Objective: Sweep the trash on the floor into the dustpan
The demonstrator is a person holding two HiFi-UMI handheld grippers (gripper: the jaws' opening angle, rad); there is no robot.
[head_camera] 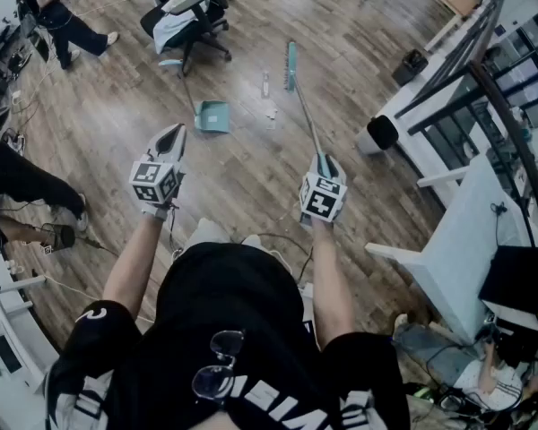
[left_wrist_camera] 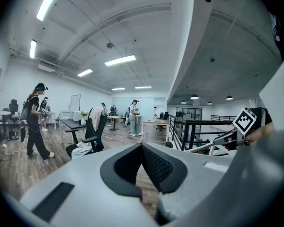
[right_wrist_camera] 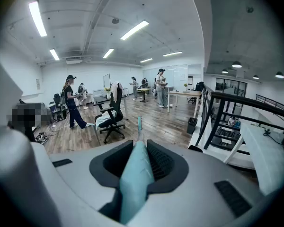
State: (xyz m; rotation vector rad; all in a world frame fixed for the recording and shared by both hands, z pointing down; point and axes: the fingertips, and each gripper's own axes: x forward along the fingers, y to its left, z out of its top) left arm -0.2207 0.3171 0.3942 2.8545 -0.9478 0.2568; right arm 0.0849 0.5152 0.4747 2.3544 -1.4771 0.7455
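In the head view my right gripper (head_camera: 322,160) is shut on the teal handle of a broom (head_camera: 306,117), whose teal head (head_camera: 291,66) rests on the wood floor ahead. The right gripper view shows that handle (right_wrist_camera: 134,174) clamped between the jaws of my right gripper (right_wrist_camera: 138,151). A teal dustpan (head_camera: 212,116) with a long thin handle stands on the floor ahead of my left gripper (head_camera: 171,133), apart from it. Small pale trash (head_camera: 270,112) and a bottle-like piece (head_camera: 265,84) lie between dustpan and broom head. My left gripper (left_wrist_camera: 142,148) is shut with nothing in it.
A black office chair (head_camera: 194,14) draped with cloth stands behind the dustpan. People are at the far left (head_camera: 59,12) and at the left edge (head_camera: 20,183). A black railing (head_camera: 481,72), a black bin (head_camera: 383,133) and a white desk (head_camera: 471,233) line the right side.
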